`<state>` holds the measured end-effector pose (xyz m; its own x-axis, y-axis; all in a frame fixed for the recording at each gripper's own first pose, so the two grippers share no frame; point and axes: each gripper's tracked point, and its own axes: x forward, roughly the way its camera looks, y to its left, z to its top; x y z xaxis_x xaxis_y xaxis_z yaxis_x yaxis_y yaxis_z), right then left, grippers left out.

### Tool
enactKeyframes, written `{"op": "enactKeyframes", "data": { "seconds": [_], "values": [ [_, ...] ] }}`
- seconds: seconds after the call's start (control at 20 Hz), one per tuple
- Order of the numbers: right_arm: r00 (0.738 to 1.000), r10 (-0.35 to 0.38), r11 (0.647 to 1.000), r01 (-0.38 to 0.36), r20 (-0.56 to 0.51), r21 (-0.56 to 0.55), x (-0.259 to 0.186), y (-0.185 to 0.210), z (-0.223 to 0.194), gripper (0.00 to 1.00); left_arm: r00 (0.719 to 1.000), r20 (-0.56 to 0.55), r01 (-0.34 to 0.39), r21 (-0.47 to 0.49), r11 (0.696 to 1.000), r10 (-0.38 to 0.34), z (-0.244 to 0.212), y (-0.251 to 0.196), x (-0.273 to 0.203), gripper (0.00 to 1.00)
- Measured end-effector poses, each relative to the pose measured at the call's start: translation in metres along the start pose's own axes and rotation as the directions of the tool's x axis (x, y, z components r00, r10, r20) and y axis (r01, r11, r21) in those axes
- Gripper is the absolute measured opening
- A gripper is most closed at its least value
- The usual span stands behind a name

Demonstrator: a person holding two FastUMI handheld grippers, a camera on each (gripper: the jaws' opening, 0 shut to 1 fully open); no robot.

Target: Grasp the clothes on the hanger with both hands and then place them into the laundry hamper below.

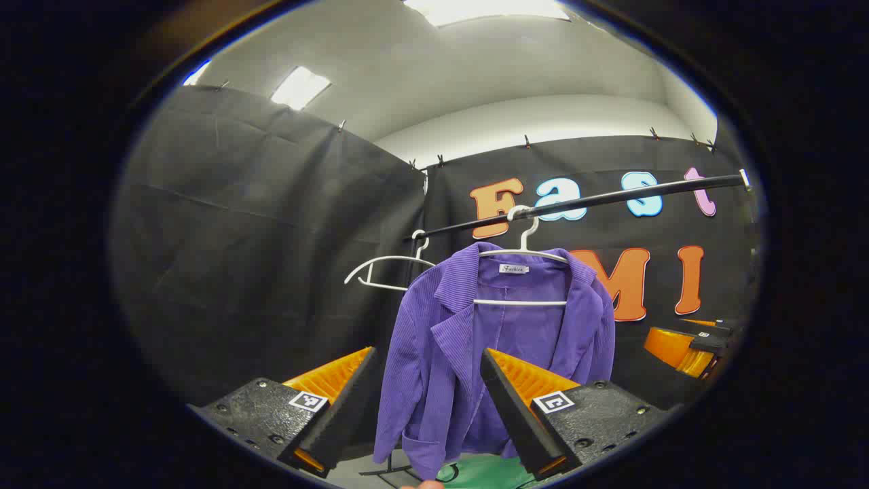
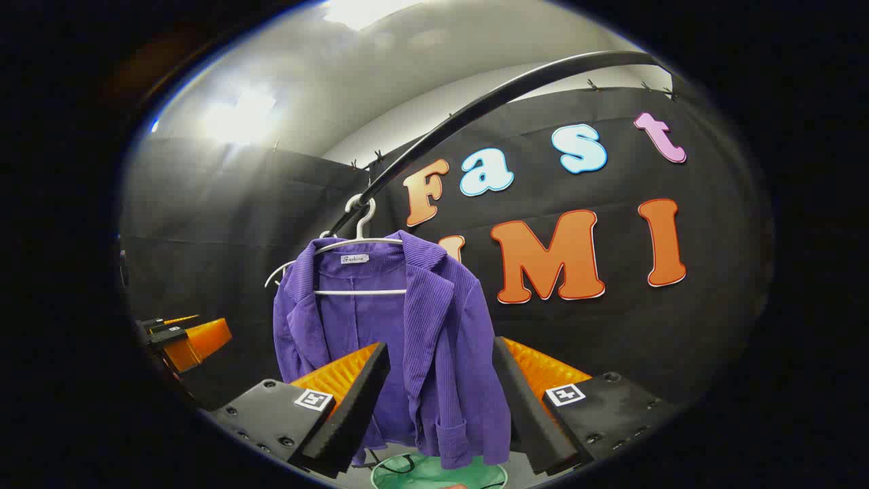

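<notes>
One purple corduroy jacket [image 1: 475,353] hangs on a white hanger [image 1: 523,272] near the left end of the black rail [image 1: 611,198], with the green hamper [image 2: 434,472] beneath. Your left gripper [image 1: 428,401] and right gripper [image 2: 441,401] both stand agape, holding nothing. Judged soft, light and limp: take each shoulder near the collar, as the cloth may snag on the hanger

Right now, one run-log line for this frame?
phase: approach | left gripper: open, facing purple jacket | right gripper: open, same | jacket on white hanger on rail | hamper below
</notes>
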<state>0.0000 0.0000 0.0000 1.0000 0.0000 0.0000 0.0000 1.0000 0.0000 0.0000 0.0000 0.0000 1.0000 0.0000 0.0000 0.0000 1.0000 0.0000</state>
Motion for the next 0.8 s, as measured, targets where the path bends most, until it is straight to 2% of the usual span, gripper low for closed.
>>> {"op": "enactKeyframes", "data": {
  "seconds": [0.2,0.3,0.35,0.4,0.5,0.55,0.6,0.65,0.75,0.8],
  "values": [
    [1.0,0.019,1.0,-0.019,-0.021,0.011,0.013,0.008,-0.008,0.98,0.999,0.026,-0.022,0.004,1.0,0.022,0.006,0.0,0.005,0.91],
    [1.0,-0.003,1.0,0.003,-0.017,-0.003,0.024,0.013,-0.009,0.98,1.0,0.018,0.006,-0.016,1.0,-0.006,0.001,-0.002,0.013,0.91],
    [1.0,-0.022,1.0,0.022,-0.007,-0.008,0.032,0.017,-0.008,0.98,1.0,0.024,0.017,-0.023,1.0,-0.016,0.0,-0.001,0.021,0.95],
    [0.999,-0.039,0.999,0.039,-0.012,-0.02,0.04,0.021,-0.009,0.98,1.0,-0.001,0.024,-0.028,0.999,-0.024,-0.007,0.004,0.029,0.92],
    [0.999,-0.035,0.999,0.035,0.0,-0.039,0.059,0.036,-0.012,0.99,0.999,0.001,0.039,-0.042,0.998,-0.039,-0.008,0.013,0.042,0.92],
    [0.999,-0.042,0.998,0.042,0.002,-0.045,0.066,0.041,-0.013,0.99,0.999,0.011,0.033,-0.046,0.998,-0.033,-0.007,0.02,0.051,0.95],
    [0.999,-0.053,0.997,0.053,0.001,-0.051,0.074,0.045,-0.015,0.99,0.999,0.011,0.033,-0.044,0.998,-0.033,-0.011,0.027,0.06,0.91],
    [0.998,-0.065,0.996,0.065,-0.001,-0.06,0.082,0.048,-0.018,0.99,0.999,0.007,0.037,-0.043,0.998,-0.037,-0.013,0.032,0.068,0.95],
    [0.997,-0.078,0.995,0.077,-0.003,-0.062,0.089,0.058,-0.024,0.99,0.999,-0.02,0.045,-0.058,0.997,-0.046,-0.023,0.042,0.083,0.91],
    [0.996,-0.091,0.994,0.091,-0.002,-0.062,0.09,0.06,-0.026,0.98,0.998,-0.031,0.05,-0.076,0.996,-0.052,-0.028,0.046,0.087,0.95]
  ]
}}
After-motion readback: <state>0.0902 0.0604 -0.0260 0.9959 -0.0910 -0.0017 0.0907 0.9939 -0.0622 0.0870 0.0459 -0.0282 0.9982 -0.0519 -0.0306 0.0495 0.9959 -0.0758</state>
